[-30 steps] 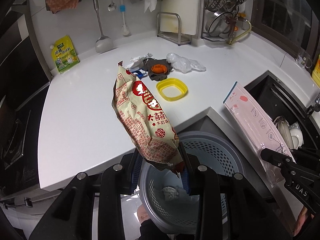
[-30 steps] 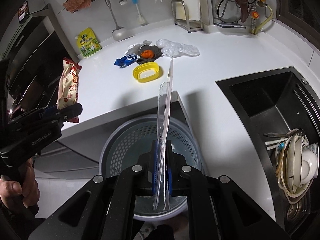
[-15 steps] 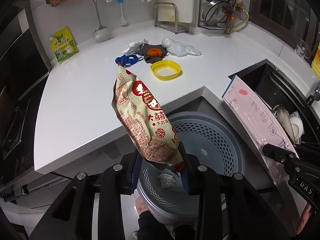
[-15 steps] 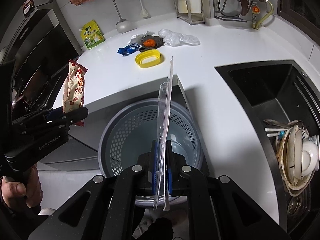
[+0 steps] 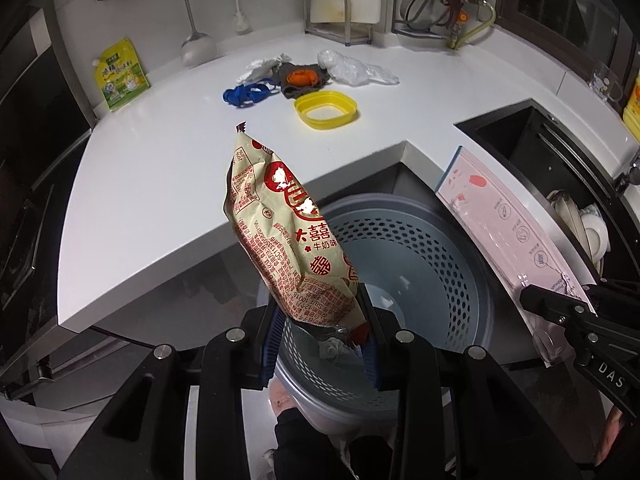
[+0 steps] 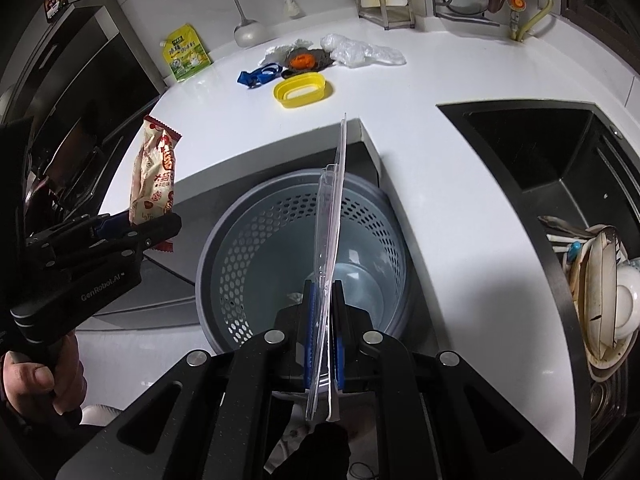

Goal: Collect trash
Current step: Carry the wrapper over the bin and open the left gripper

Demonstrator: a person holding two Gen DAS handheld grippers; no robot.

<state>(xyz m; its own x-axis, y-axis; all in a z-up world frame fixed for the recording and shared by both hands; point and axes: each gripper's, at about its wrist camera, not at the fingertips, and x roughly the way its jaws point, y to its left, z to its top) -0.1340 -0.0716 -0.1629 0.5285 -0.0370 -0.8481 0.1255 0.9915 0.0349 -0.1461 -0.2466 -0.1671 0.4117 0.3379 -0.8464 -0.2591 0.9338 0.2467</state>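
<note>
Left claw (image 5: 324, 332) pinches snack bag (image 5: 288, 232); right claw (image 6: 324, 336) pinches flat clear package (image 6: 330, 240); perforated bin (image 6: 256, 240) beneath both.

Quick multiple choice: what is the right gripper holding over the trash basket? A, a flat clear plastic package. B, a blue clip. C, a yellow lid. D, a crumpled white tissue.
A: the right gripper is shut on the flat clear plastic package, edge-on above the grey trash basket.
</note>
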